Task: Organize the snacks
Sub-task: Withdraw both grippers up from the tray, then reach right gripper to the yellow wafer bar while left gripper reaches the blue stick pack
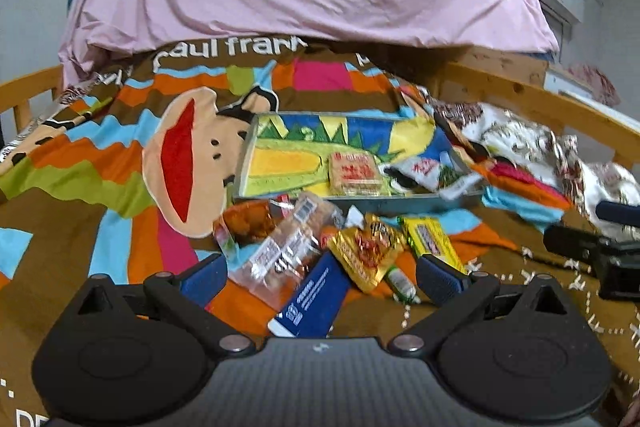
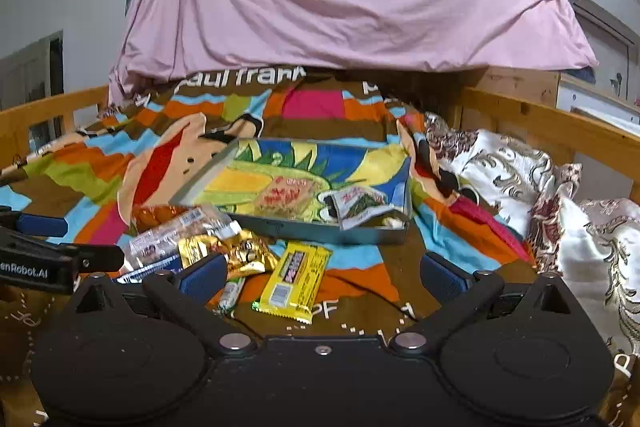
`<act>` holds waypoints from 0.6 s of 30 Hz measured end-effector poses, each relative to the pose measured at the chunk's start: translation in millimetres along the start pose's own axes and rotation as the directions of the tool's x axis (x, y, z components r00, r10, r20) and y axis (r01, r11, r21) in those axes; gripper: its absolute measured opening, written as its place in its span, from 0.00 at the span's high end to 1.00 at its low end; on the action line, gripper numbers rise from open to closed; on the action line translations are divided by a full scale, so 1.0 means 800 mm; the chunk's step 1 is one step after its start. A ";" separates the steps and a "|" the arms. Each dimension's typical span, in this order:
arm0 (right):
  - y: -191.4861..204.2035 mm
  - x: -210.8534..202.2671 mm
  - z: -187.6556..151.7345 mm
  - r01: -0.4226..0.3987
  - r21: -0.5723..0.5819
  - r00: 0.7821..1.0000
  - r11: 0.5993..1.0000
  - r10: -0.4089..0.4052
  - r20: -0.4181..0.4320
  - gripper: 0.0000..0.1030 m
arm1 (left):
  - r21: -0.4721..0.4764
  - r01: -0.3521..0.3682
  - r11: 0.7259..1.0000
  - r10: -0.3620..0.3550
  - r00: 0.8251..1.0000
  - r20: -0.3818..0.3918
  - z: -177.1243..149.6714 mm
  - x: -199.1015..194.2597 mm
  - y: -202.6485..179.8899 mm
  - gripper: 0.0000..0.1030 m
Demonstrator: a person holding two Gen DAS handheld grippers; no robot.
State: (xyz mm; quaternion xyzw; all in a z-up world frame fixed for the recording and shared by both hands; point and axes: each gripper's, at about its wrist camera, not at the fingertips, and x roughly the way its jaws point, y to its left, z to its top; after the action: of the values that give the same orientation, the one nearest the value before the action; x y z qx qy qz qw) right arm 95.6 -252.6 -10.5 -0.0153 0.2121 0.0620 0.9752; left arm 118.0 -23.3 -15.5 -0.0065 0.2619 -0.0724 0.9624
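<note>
Left tool (image 1: 322, 277) is spread wide and empty, fingers straddling the near edge of the snack pile on the bed; a dark blue flat packet with white print (image 1: 310, 297) lies right between them, so that's the likely next pick. Right tool (image 2: 322, 277) is likewise spread and holding nothing, hovering over a yellow wrapped bar with a barcode label (image 2: 294, 273), which sits apart from the heap and is the easiest clean grab. Both are low and pointed at the pile, which suggests staging for a pick rather than a carry. Pile, moving outward: a gold foil pouch (image 1: 366, 253), a clear plastic pack with barcode stickers (image 1: 286, 247), a shiny orange-brown bag (image 1: 248, 221), a small green-and-white tube-shaped snack (image 1: 400, 283). They overlap, so a pinch on the slick foil or clear film could drag a neighbour. Just beyond the pile sits a shallow grey metal tray with a bright cartoon-print bottom (image 1: 360, 203), evidently the target. It already holds a square pale biscuit pack with red lettering (image 1: 354, 171) and a white-and-green seaweed-style sachet (image 1: 424, 173) side by side at the near right, leaving the left half free. Everything rests on a striped multicolour monkey-print bedspread (image 1: 100, 155), soft and uneven, so the tray may rock. Task looks early: two in, most out.
</note>
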 end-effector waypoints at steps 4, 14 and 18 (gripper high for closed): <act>0.005 0.015 -0.005 0.013 -0.025 0.999 1.000 -0.014 -0.035 0.01 | 0.056 0.010 0.998 -0.009 1.000 -0.019 -0.009 0.010 0.001 0.00; 0.023 0.083 -0.019 0.052 -0.149 0.988 0.987 -0.072 -0.134 0.01 | 0.252 -0.037 0.967 0.070 0.990 -0.123 -0.014 0.059 -0.010 0.01; 0.018 0.113 -0.018 0.040 -0.122 0.984 0.992 -0.060 -0.167 0.01 | 0.321 -0.056 0.946 0.100 0.987 -0.125 -0.015 0.073 -0.020 0.01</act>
State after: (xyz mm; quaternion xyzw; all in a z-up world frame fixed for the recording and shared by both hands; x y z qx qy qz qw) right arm 169.3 -228.9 -60.9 -0.0837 0.2900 0.0484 0.9521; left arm 159.6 -47.4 -54.8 0.1632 0.3134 -0.0755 0.9324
